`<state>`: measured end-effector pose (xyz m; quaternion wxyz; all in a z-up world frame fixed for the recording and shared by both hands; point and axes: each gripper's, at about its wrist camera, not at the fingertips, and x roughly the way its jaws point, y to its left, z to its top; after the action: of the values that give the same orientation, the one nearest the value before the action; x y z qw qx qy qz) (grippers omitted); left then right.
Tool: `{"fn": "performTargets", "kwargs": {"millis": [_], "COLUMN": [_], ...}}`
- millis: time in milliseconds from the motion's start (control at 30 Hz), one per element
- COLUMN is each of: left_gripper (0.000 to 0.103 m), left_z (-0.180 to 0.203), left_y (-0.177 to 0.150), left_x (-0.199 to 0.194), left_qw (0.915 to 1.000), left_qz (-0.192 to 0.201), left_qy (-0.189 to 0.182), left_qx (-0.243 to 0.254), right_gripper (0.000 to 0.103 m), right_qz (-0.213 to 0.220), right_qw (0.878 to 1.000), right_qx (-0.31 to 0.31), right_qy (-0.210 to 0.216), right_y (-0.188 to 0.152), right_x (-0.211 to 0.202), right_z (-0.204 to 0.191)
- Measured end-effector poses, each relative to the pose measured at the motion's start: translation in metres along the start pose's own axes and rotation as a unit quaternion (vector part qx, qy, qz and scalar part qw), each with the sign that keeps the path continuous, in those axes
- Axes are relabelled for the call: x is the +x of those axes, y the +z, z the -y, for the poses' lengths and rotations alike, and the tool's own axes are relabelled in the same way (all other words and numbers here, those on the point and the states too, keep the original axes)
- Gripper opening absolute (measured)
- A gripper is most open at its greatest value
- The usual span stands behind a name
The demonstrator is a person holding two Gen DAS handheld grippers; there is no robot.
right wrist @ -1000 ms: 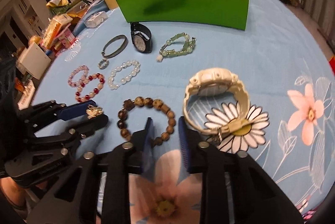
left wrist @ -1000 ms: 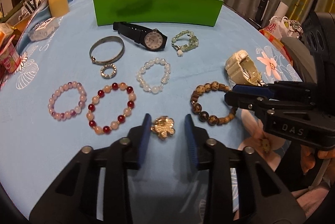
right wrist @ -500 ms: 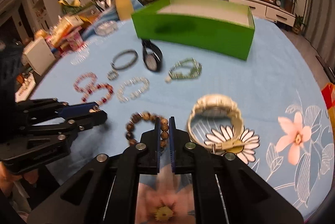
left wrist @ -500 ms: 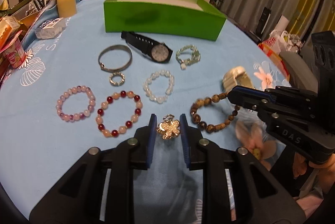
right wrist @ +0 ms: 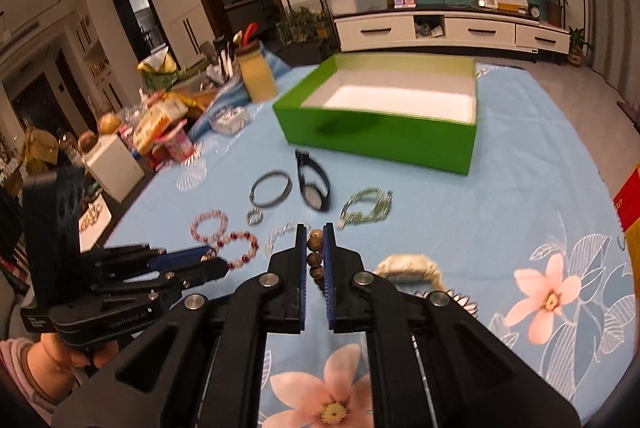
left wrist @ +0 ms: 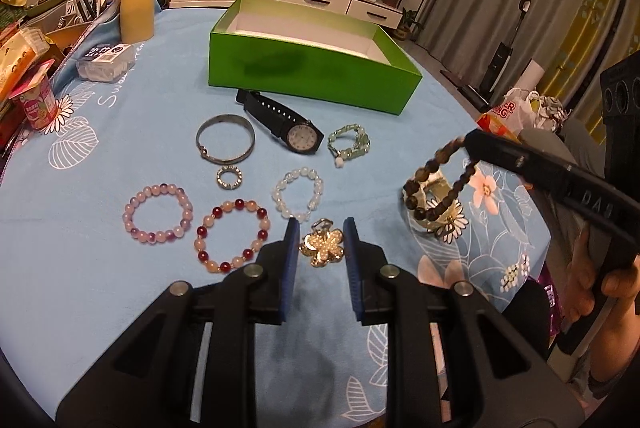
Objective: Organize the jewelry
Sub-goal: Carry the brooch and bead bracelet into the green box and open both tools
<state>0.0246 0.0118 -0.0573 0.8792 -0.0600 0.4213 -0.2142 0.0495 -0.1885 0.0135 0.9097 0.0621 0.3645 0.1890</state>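
Note:
My left gripper (left wrist: 321, 228) is shut on a gold flower brooch (left wrist: 323, 245), held just above the blue tablecloth (left wrist: 120, 288). My right gripper (right wrist: 315, 228) is shut on a brown bead bracelet (right wrist: 315, 254). In the left wrist view that bracelet (left wrist: 416, 206) hangs in the air from the right gripper (left wrist: 470, 144), in front of a cream watch (left wrist: 440, 184). On the cloth lie a black watch (left wrist: 298, 134), a silver bangle (left wrist: 204, 152), a small ring (left wrist: 221, 177), and pink (left wrist: 132, 206), red (left wrist: 204, 228), white (left wrist: 280, 202) and green (left wrist: 348, 144) bead bracelets. An open green box (left wrist: 312, 68) stands behind them.
A yellow bottle (left wrist: 137, 12), a clear plastic case (left wrist: 105, 62), a pink cup (left wrist: 38, 104) and food packets crowd the table's left side. A person's hand (left wrist: 600, 280) holds the right gripper at the right table edge. A TV cabinet (right wrist: 452, 28) stands beyond.
The left jaws closed onto the brooch and the right jaws onto the brown bracelet. Both grippers then rose, and the bracelet came off the cloth.

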Motion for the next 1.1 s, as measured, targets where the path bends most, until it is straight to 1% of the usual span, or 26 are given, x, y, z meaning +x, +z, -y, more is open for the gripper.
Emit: {"fn": "performTargets", "kwargs": {"millis": [200, 333, 467, 700, 900, 1100], "left_gripper": [0.022, 0.022, 0.022, 0.022, 0.022, 0.022], "left_z": [-0.005, -0.008, -0.009, -0.016, -0.026, -0.032], "left_y": [0.019, 0.038, 0.062, 0.118, 0.171, 0.204], "left_x": [-0.003, -0.001, 0.002, 0.011, 0.039, 0.081], "left_qw": [0.9999, 0.9998, 0.9998, 0.9991, 0.9988, 0.9984], "left_qz": [0.002, 0.004, 0.013, 0.035, 0.025, 0.001], "left_qy": [-0.004, -0.006, 0.003, 0.008, 0.002, 0.016], "left_qx": [-0.014, -0.02, -0.016, -0.024, -0.041, -0.053], "right_gripper": [0.007, 0.007, 0.007, 0.007, 0.007, 0.007], "right_qz": [0.026, 0.04, 0.055, 0.076, 0.08, 0.076], "right_qw": [1.0, 0.999, 0.998, 0.997, 0.996, 0.996], "right_qx": [0.001, -0.004, -0.004, -0.004, 0.014, 0.028], "right_qy": [-0.008, -0.016, -0.021, -0.021, -0.023, -0.031], "right_y": [0.021, 0.035, 0.053, 0.085, 0.112, 0.134], "right_x": [-0.009, -0.01, -0.009, 0.005, 0.03, 0.06], "right_z": [0.009, 0.014, 0.022, 0.033, 0.05, 0.069]}}
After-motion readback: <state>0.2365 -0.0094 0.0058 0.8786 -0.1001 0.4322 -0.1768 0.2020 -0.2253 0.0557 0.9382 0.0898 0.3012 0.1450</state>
